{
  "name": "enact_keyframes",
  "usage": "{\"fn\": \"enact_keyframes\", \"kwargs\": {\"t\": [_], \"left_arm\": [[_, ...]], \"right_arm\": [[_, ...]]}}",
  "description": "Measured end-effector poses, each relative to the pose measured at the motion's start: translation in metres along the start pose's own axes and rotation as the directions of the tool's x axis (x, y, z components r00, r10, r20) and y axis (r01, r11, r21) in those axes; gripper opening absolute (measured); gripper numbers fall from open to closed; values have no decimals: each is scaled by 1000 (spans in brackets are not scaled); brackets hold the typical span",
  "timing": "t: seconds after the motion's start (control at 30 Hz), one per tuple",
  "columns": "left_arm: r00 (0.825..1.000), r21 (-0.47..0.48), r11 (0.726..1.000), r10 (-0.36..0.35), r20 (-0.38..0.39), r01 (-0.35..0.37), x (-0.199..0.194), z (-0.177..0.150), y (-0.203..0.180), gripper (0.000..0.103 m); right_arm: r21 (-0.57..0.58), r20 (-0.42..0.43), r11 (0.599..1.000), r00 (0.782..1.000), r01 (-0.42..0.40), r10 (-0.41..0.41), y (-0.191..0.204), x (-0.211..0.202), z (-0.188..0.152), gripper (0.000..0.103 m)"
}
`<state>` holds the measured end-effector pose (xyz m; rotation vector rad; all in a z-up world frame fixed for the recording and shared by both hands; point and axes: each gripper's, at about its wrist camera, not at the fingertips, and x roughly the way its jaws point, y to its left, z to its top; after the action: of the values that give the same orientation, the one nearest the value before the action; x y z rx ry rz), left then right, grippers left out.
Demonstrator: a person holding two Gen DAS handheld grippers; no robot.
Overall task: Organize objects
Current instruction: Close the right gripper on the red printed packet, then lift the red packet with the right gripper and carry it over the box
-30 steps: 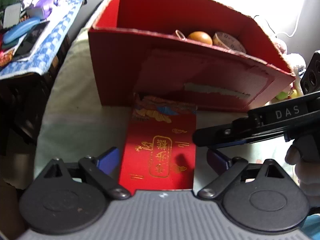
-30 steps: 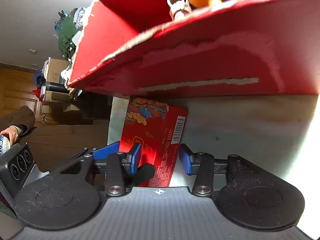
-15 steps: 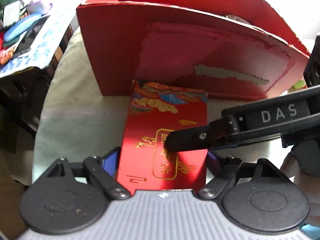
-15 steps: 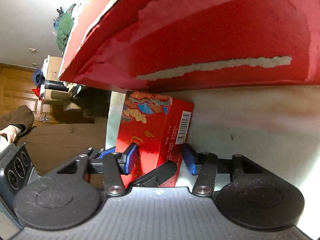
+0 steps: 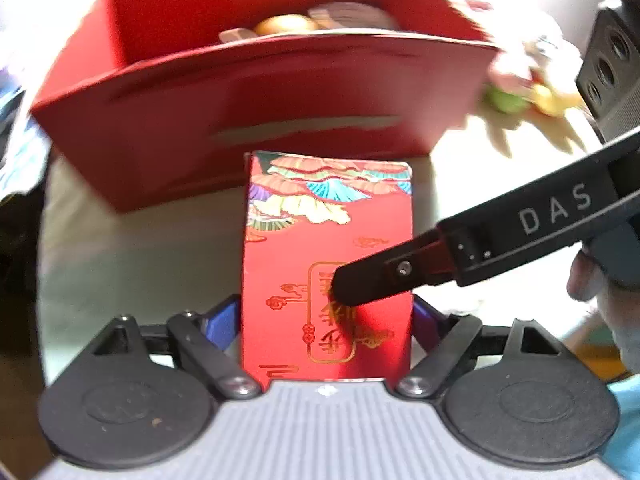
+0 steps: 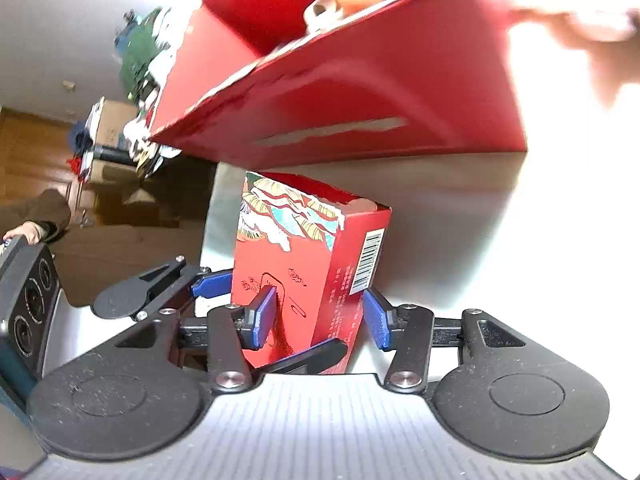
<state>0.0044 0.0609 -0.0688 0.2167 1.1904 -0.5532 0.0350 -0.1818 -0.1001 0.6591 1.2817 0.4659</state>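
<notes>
A small red carton (image 5: 326,264), printed with fans and gold lettering on its face and a barcode on one narrow side, is held between both grippers on the pale bench (image 5: 140,252), just in front of the long side wall of a big open red box (image 5: 248,108). Whether the carton's base rests on the bench or hangs just above it cannot be told.

The left gripper (image 5: 326,320) straddles the carton's wide face; its jaws have just been closing and now stand wide with the blue pads against the carton's two narrow sides, pinching it.

The right gripper (image 6: 320,320) comes in across it from the side. Its jaws have just been opening a little, yet the carton sits between them: one blue pad (image 6: 264,316) lies on the printed face, the other just beside the barcode side, and a grip looks likely.

In the red box lie an orange ball (image 5: 280,26), a roll of tape (image 5: 352,16) and a small metal piece. Blurred soft toys (image 5: 516,88) lie near the box's far right corner.
</notes>
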Motion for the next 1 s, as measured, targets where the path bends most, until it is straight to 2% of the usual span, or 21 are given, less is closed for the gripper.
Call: {"fn": "enact_keyframes", "kwargs": {"t": [0.17, 0.3, 0.47, 0.6, 0.7, 0.8, 1.0], "left_arm": [[997, 151, 986, -71, 3, 70, 4, 19, -53, 84], [992, 273, 955, -126, 8, 119, 4, 26, -99, 84], [982, 398, 906, -182, 53, 146, -2, 48, -147, 84], [969, 450, 881, -221, 112, 149, -15, 68, -174, 84], [957, 459, 879, -232, 177, 128, -27, 84, -184, 84], [943, 445, 890, -226, 244, 98, -42, 100, -184, 85], [916, 367, 930, -147, 374, 0, -75, 124, -150, 85]], "right_arm": [[78, 87, 996, 995, 45, -52, -30, -52, -20, 51], [135, 174, 989, 981, 63, -86, -44, -91, -36, 51], [158, 288, 985, 950, 74, -117, -47, -132, -45, 51], [129, 374, 988, 918, 86, -129, -47, -164, -37, 51], [83, 421, 993, 900, 85, -113, -38, -175, -23, 51], [14, 445, 996, 892, 83, -80, -22, -180, -2, 51], [-154, 431, 986, 902, 66, 7, 29, -157, 55, 51]]}}
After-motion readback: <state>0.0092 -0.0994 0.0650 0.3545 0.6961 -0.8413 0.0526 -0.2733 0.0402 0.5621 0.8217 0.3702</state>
